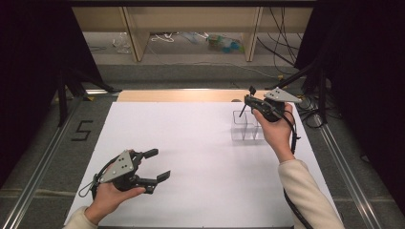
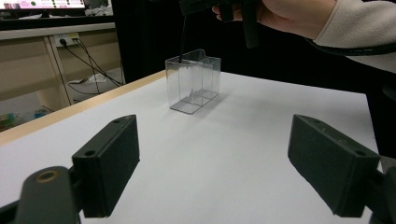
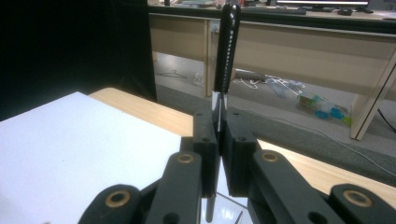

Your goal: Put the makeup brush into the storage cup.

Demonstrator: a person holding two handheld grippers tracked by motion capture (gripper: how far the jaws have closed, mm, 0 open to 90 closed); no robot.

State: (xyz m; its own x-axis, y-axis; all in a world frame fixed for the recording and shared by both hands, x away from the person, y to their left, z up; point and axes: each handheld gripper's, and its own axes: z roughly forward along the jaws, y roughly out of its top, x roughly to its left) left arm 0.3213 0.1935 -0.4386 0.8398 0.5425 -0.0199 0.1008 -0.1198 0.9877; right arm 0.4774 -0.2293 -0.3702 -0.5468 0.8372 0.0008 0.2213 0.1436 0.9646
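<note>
1. Step in hand, as judged: lowering a slim black-handled, metal-shafted tool (image 3: 224, 56) into the clear plastic two-compartment box (image 1: 246, 126), upper right of the high view.
2. Right tongs (image 1: 252, 101) are clamped on the tool, directly above the box; its lower end dips inside.
3. Next: release without tipping the box.
4. Left tongs (image 1: 157, 164) spread wide, empty, lower left over the white tabletop (image 1: 200, 157).

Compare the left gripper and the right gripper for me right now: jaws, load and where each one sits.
The left gripper has its jaws spread wide and carries nothing; the right gripper is clamped on a black-handled tool. The left gripper hangs over bare white table at the near left; the right gripper is above the clear divided box at the far right. Both are black, two-jawed and hand-held.
</note>
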